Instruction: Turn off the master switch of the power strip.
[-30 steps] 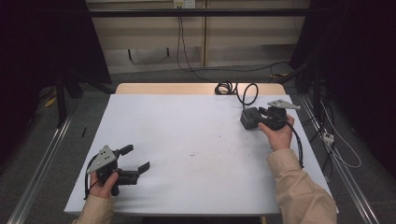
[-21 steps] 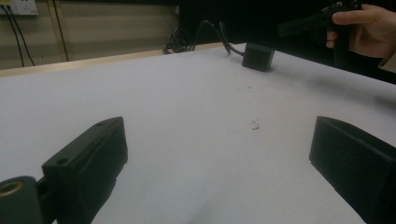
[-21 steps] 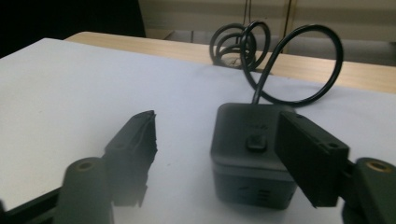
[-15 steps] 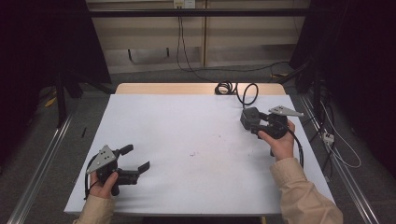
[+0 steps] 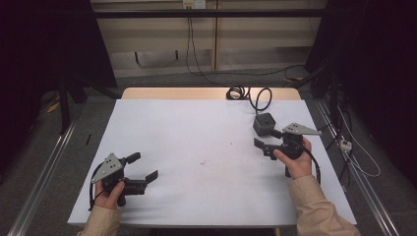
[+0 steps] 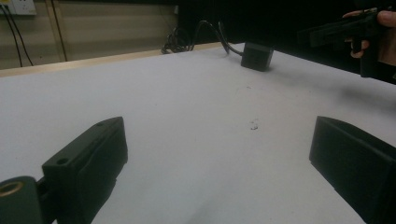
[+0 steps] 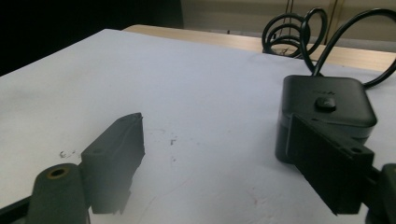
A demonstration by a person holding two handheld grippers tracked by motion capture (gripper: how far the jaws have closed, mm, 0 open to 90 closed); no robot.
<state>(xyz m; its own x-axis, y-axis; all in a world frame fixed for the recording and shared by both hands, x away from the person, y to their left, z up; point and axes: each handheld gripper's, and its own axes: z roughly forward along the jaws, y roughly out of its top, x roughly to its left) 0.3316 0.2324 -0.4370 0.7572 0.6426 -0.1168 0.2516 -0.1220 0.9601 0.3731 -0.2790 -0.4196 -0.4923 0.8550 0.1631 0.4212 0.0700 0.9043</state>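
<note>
I work in what looks like a lab: a bare white table mid-frame, dark curtains at both sides, cables trailing along the upper-centre wall and floor.

Black square box, button on top, upright, table's far right, cable attached

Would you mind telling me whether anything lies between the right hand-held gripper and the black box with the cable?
Nothing visible does. The right hand-held gripper is open just in front of the black box, with bare white table around them. The box's cable coils away behind it, on the far side.
</note>
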